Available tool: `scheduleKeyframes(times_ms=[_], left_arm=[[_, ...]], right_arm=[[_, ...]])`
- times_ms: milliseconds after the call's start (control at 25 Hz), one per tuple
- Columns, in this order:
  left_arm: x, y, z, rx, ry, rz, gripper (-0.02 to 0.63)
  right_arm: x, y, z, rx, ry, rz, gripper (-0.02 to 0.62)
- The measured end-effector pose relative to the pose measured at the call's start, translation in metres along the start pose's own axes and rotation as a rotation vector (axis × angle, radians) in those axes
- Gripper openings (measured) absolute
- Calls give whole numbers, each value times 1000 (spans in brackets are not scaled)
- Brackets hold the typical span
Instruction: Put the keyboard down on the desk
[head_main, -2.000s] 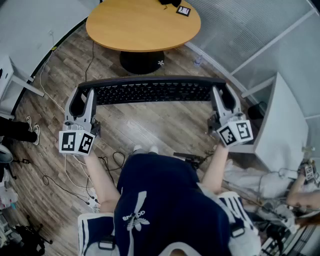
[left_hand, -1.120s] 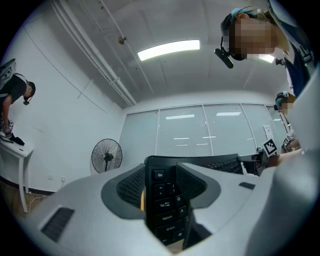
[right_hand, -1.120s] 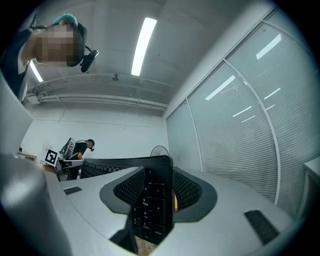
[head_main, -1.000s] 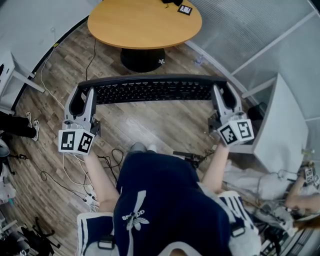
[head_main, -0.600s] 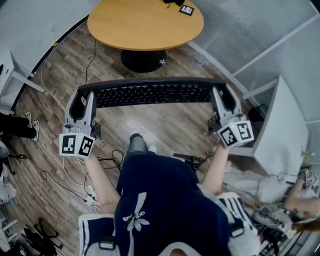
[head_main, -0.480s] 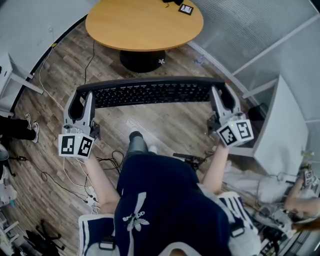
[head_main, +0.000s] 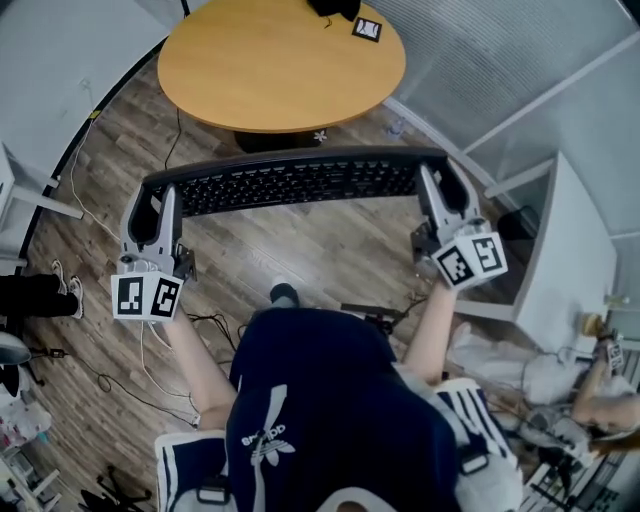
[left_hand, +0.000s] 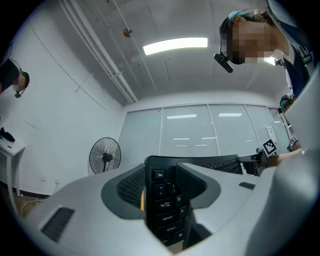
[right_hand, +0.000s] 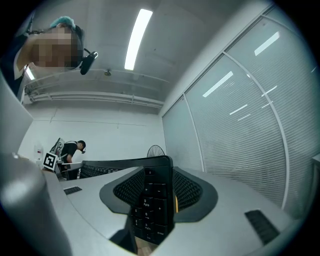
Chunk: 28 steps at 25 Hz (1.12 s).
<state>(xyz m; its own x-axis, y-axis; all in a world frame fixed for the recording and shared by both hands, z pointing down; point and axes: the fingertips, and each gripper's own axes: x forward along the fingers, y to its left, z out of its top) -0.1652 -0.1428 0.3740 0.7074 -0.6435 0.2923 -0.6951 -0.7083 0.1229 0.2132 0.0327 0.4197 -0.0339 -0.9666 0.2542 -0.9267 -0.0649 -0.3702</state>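
The black keyboard (head_main: 290, 182) hangs level in the air above the wood floor (head_main: 300, 255), crosswise in front of the person. The left gripper (head_main: 160, 200) is clamped on its 9 o'clock end, by the Esc key. The right gripper (head_main: 438, 190) is clamped on its 3 o'clock end, over the number pad. The round wooden desk (head_main: 270, 70) lies at 12 o'clock, and the keyboard's far edge seems just short of its rim.

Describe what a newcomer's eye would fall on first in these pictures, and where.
A long black keyboard hangs in mid-air over the wood floor, clamped at its two ends by the left gripper and the right gripper. Just beyond it, at the top of the head view, stands a round wooden table.
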Motion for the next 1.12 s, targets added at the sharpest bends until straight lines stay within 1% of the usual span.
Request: scheduleKeyframes(times_ms=[80,160,320,440,520,600,760,840,960,1040,1120], left_arm=[[2,0,2,13,-4,-11,192],[1,1,0,18,1,-19,192],[3,3,0,9,2,-39,192],[2,1,1,3,-5,-49,192],[2,1,3,7,-14,-47,192],[1,1,5,11,-17,-43,192],[1,0,15,0,-5,-45,192],[-2,0,19,4,-14,-37,192],[-2,1,10,10,-35,-29,191],[-1,1,2,9,-35,-34,191],[0,1,-1,7,-37,-43,192]], right_arm=[[-1,4,1,-18,-4,-2,161],[-5,7,-4,-12,-9,-14,160],[-11,11,-2,-13,-16,-40,160],[-15,13,1,-16,-27,-43,160],[-17,8,0,5,-48,-45,160],[-16,8,2,3,-56,-39,160],[-17,11,15,-4,-38,-38,160],[-15,11,16,-1,-45,-32,160],[-9,11,11,-27,-63,-19,160],[-8,13,9,-55,-62,-19,160],[-10,12,7,-57,-67,-26,160]])
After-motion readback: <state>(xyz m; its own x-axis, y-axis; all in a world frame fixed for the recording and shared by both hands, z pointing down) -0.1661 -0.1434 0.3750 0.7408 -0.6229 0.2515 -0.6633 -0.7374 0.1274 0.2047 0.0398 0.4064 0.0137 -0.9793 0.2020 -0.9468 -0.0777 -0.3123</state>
